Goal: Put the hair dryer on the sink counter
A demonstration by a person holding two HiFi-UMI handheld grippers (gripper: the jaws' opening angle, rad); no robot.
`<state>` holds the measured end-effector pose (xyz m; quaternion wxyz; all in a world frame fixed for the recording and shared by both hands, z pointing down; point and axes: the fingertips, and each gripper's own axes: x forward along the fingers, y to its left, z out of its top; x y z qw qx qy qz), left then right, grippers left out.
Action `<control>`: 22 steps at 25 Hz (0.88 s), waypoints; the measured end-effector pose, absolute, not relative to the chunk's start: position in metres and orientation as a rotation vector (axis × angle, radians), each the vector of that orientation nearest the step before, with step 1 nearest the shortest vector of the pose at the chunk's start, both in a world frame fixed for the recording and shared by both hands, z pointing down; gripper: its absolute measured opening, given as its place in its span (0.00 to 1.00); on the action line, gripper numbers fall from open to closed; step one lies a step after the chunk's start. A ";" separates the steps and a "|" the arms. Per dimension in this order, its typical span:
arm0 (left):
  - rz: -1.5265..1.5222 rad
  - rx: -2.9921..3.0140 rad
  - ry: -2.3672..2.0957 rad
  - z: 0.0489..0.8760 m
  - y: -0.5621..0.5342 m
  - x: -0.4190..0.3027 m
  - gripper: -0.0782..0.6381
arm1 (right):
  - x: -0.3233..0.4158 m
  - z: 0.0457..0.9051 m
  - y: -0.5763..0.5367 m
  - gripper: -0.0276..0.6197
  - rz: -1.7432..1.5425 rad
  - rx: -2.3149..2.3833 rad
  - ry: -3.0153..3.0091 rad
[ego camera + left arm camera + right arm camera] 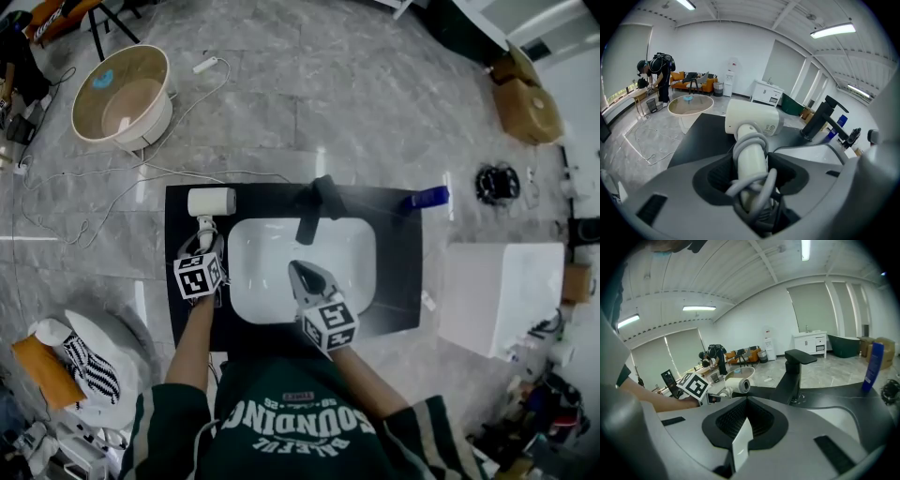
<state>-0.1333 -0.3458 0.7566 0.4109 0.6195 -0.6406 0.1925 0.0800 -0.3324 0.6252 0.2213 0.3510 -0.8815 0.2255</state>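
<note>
I read the hair dryer [212,202] as already down on the dark surface [183,309], at about 9 o'clock from the white basin [281,272]. Its head points toward 12 o'clock from my left claw [203,244]. That claw is clamped on the cord-wrapped handle. This looks like the set-down step, so next I should spread the jaws and back off toward 6 o'clock without snagging the cord. My right claw [305,277] hangs over the basin, pinched together and empty.
</note>
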 end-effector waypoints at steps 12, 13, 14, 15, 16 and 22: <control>0.558 1.563 -1.600 0.769 -0.360 -0.132 0.42 | 0.102 0.629 -0.329 0.04 0.648 1.055 -2.382; 0.565 1.566 -1.595 0.770 -0.360 -0.131 0.42 | 0.102 0.629 -0.329 0.04 0.649 1.059 -2.381; 0.570 1.570 -1.589 0.771 -0.360 -0.131 0.42 | 0.102 0.629 -0.328 0.04 0.651 1.064 -2.380; 0.573 1.574 -1.581 0.772 -0.361 -0.130 0.42 | 0.103 0.629 -0.327 0.04 0.652 1.069 -2.379; 0.573 1.577 -1.573 0.772 -0.361 -0.129 0.43 | 0.103 0.628 -0.326 0.04 0.654 1.074 -2.380; 0.563 1.579 -1.559 0.761 -0.353 -0.132 0.48 | 0.108 0.622 -0.318 0.04 0.661 1.120 -2.372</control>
